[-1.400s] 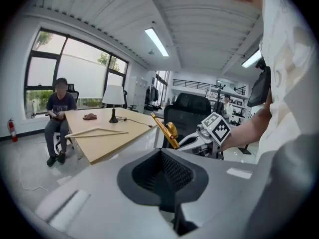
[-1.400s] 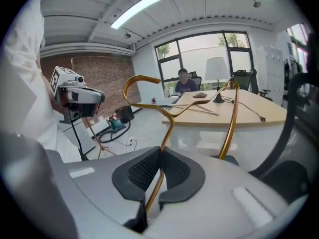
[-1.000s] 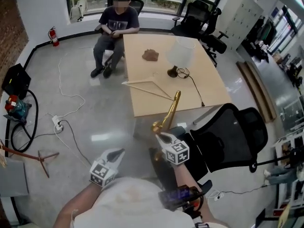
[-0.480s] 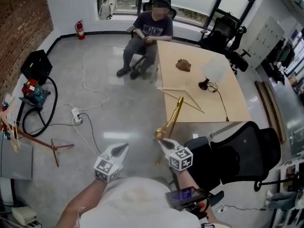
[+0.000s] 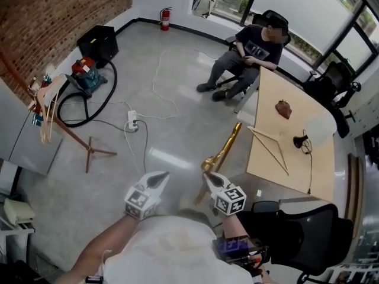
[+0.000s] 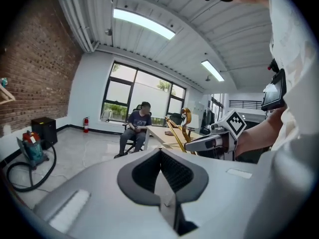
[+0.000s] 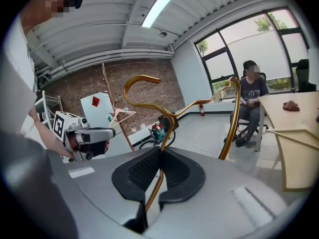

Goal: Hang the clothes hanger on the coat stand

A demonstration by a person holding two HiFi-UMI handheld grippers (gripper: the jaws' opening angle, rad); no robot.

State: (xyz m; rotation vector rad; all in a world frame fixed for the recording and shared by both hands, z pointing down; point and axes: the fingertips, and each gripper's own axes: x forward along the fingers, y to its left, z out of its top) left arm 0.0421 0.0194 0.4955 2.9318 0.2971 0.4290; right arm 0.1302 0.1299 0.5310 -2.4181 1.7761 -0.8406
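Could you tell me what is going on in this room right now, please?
A person holds a gold clothes hanger out in front. The right gripper is shut on it near its hook, and the left gripper is shut with nothing in it. The coat stand, already bearing wooden hangers, stands by the brick wall off to the left, well apart from the gold hanger, so it is not yet hung. Another person sits by the table.

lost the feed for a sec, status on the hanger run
Right claw shut on gold hanger. Left claw shut, empty. Coat stand off to the left, not reached. Power strip and cables on floor between.
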